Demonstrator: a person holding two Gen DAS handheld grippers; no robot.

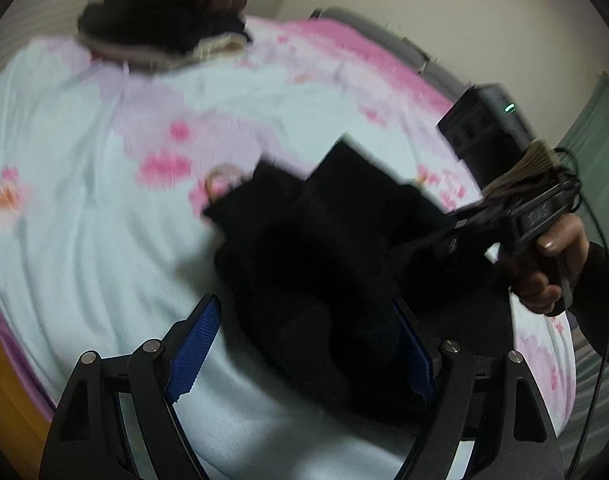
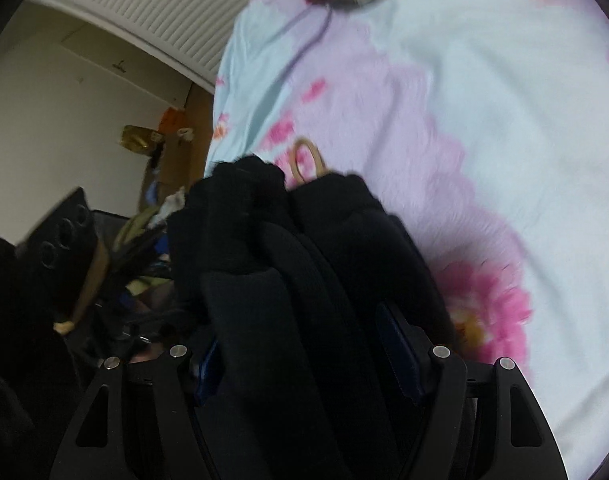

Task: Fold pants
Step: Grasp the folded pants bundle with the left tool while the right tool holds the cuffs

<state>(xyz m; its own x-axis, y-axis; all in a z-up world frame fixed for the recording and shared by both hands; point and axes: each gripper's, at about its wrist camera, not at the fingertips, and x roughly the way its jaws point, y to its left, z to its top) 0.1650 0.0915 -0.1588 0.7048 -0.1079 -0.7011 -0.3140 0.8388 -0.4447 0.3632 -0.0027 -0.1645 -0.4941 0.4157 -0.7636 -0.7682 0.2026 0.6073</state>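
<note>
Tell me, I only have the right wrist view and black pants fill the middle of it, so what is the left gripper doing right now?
Observer: The left gripper is wide open, its blue pads either side of the black pants bunched on the floral bedsheet.
Operator: Is it gripping them?
Observer: No. One pad stands over bare sheet, apart from the cloth.
Operator: Can you see my right gripper from there?
Observer: Its body, yes: the person's right hand holds it at the far right, nose into the pants. The fingertips are hidden in the cloth.
Operator: Anything past the pants?
Observer: A dark pile of clothes lies at the far end of the bed.
</note>
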